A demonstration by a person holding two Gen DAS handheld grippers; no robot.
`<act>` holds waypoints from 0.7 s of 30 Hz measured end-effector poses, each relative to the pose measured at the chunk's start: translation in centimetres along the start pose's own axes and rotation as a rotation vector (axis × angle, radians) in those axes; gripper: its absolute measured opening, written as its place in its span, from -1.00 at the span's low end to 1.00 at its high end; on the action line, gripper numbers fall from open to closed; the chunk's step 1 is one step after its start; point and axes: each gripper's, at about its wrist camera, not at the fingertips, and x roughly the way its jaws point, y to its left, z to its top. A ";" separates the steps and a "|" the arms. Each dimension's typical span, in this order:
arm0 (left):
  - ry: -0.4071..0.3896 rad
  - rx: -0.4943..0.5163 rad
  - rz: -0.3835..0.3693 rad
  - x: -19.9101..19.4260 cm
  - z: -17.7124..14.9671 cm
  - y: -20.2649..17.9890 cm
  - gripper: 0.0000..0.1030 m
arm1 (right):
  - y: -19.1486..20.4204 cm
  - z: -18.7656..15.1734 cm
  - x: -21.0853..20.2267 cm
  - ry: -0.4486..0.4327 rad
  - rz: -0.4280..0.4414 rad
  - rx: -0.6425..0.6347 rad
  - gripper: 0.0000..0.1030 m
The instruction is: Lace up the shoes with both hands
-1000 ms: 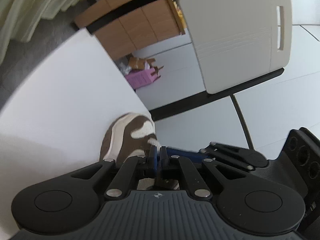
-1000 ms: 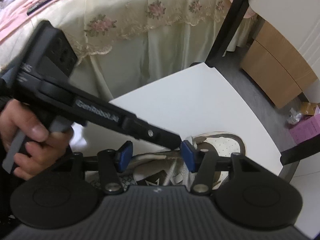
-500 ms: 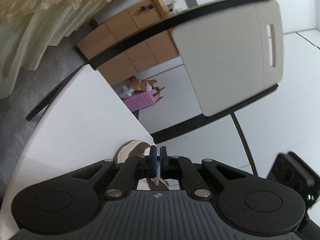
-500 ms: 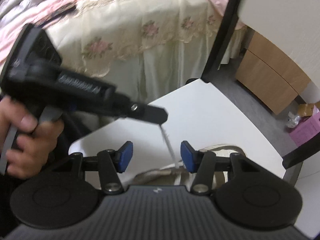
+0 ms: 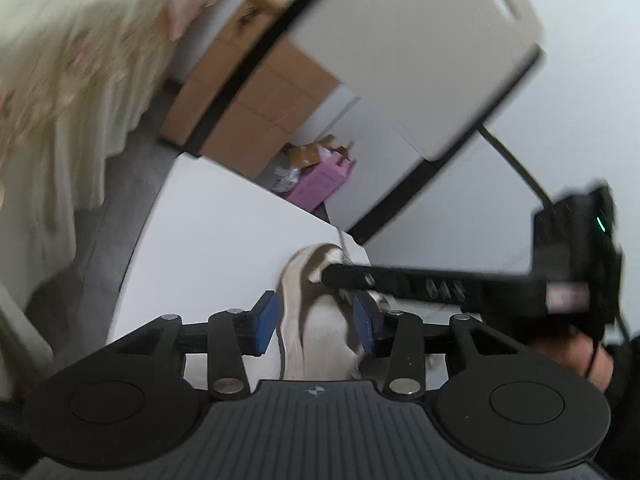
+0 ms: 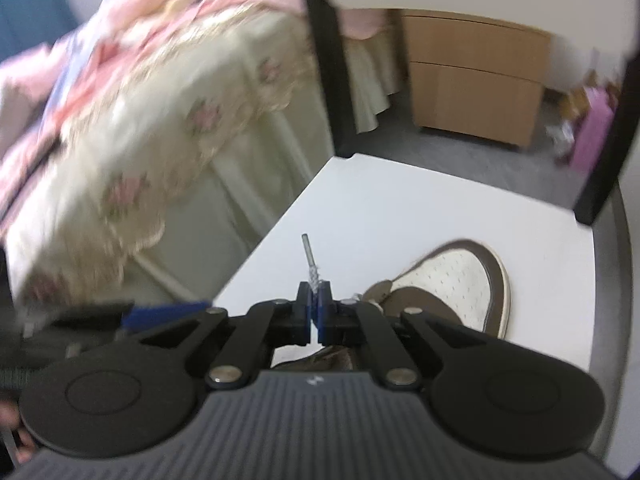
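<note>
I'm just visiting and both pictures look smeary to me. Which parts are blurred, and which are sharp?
Left wrist view: bedspread and chair back smeared, right gripper soft; the shoe clearer. Right wrist view: bedspread streaked, while the lace tip in the shut gripper and the shoe's toe stay fairly sharp.

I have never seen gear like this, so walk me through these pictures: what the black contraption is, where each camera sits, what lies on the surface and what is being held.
There is no robot here: a person holds a hand-operated claw in each hand, and a camera on each looks out along its two blue-padded fingers.

In the left wrist view, the left claw has just been opening and grips nothing; the shoe lies below it. The black bar across that picture is the right claw, seen from the side.

In the right wrist view, the right claw has just closed on the shoelace, whose stiff tip pokes out past the pads.

The brown and cream shoe lies on a white surface. A bed and a wooden cabinet stand behind it.
</note>
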 end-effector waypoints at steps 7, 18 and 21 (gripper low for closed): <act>0.066 0.239 0.069 2.2 -2.3 -3.1 -0.13 | -0.7 -0.4 -1.1 -0.089 0.026 0.125 -0.94; 0.147 0.388 0.115 5.3 -4.1 -4.6 -0.13 | 1.4 1.2 -5.0 -0.246 0.050 0.090 -0.95; 0.154 0.394 0.117 5.6 -4.1 -4.6 -0.13 | 2.4 2.9 -6.7 -0.299 0.069 0.078 -0.95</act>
